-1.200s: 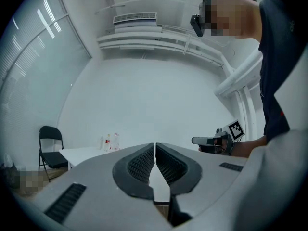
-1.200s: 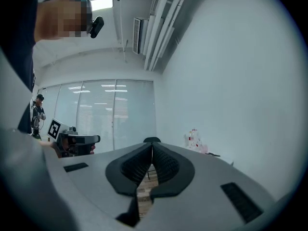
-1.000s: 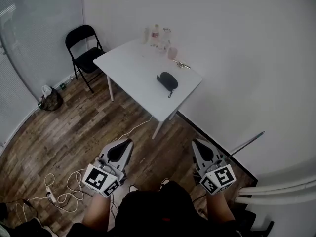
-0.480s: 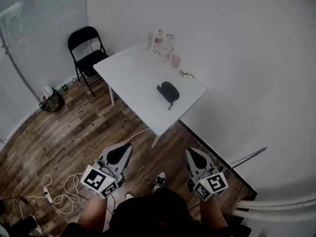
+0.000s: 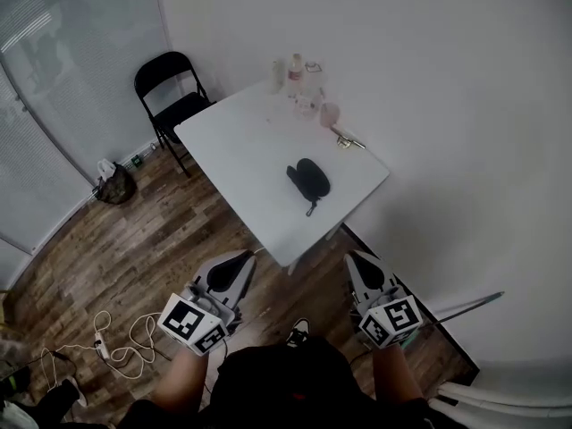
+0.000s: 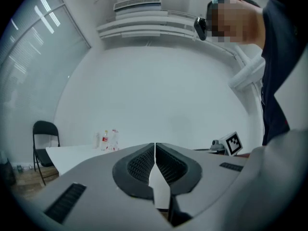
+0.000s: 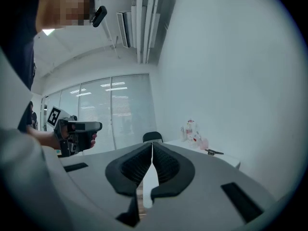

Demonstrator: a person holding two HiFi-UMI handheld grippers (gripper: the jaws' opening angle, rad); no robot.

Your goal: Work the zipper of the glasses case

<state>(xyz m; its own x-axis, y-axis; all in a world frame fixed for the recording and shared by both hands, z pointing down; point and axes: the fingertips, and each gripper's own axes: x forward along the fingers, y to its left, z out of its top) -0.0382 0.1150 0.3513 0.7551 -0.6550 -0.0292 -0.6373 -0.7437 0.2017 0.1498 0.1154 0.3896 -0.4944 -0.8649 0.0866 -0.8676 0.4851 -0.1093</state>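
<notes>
Head view looks down on a white table that stands in a corner of the room, on a wooden floor. The glasses case is black and oval. It lies flat on the table, close to the near right edge, with its short strap pointing toward the person. At the far corner of the table stand some bottles, then a pink cup and a small metal object, all well apart from the case. A black folding chair stands beside the table at the left. A dark bag lies by the glass wall and a white cable is loose on the floor. The left gripper and the right gripper are held level in front of the body and point toward the table. Both are on the near side of the table edge, well apart from the case. In the left gripper view the jaws are pressed together with nothing between them, and the right gripper view shows the same for its jaws.
</notes>
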